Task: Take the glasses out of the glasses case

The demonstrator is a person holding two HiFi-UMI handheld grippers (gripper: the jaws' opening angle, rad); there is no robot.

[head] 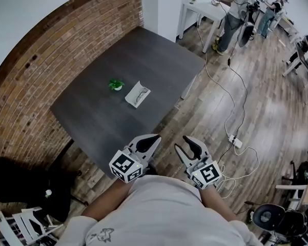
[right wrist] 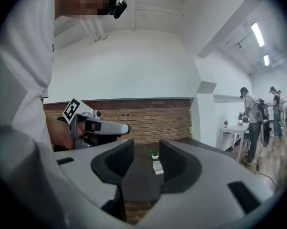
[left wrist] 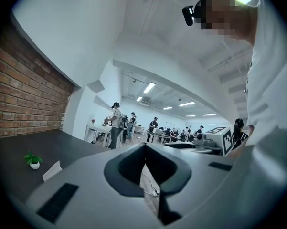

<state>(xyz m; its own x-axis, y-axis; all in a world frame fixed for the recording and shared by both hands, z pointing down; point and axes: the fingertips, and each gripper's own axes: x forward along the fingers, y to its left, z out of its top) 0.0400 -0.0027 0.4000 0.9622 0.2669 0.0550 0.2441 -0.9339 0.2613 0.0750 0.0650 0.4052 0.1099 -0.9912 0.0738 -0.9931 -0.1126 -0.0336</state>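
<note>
Left gripper (head: 152, 140), held near the person's chest: jaws pressed together at the tips, nothing between them. Right gripper (head: 186, 146) just beside it: jaws spread, empty, only the far table surface shows in the gap. Both sit off the near corner of the dark table (head: 143, 60), well apart from the task items. White glasses case (head: 131, 97) lies open mid-table with the glasses (head: 139, 92) inside. Small potted plant (head: 116, 84) stands just beside the case.

White glasses case (head: 135, 98), open, w/ glasses (head: 139, 91) inside, mid table (head: 92, 111)
</note>
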